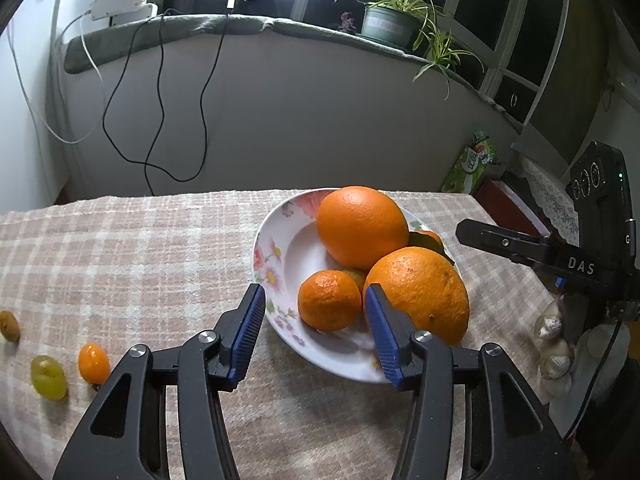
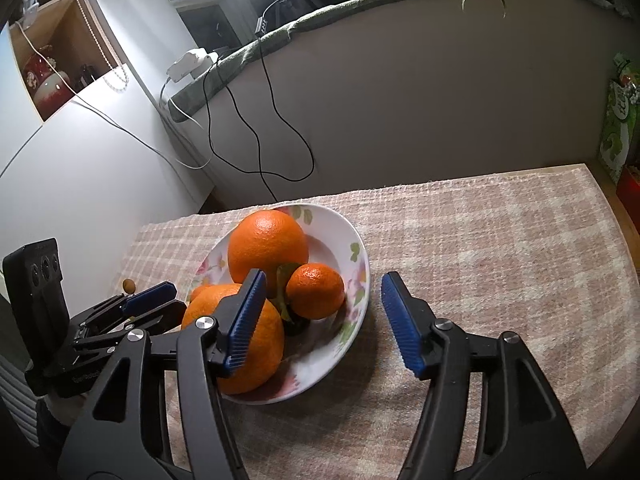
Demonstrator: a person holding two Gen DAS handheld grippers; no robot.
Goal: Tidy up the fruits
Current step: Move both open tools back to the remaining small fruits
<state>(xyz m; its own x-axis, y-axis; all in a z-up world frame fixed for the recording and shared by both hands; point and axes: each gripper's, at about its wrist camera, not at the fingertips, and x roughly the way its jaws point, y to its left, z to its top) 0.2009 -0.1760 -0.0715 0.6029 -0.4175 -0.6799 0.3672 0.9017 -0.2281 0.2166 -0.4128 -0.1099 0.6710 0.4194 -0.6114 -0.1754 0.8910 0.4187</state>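
A white floral plate (image 1: 276, 256) on the plaid tablecloth holds two large oranges (image 1: 362, 226) (image 1: 424, 292) and a small mandarin (image 1: 329, 300). My left gripper (image 1: 316, 328) is open and empty at the plate's near rim, in front of the mandarin. In the right wrist view the plate (image 2: 344, 240) holds the oranges (image 2: 267, 246) and a mandarin (image 2: 315, 290). My right gripper (image 2: 320, 320) is open and empty over the plate's right rim. On the cloth at far left lie a kumquat (image 1: 93, 363), a green grape (image 1: 49, 377) and a brownish fruit (image 1: 9, 326).
The other gripper's body (image 1: 576, 256) stands at the right of the plate. Seashells (image 1: 554, 344) lie at the table's right edge. A green box (image 1: 472, 162) and red books (image 1: 504, 204) stand at the back right. Cables (image 1: 160, 120) hang on the wall behind.
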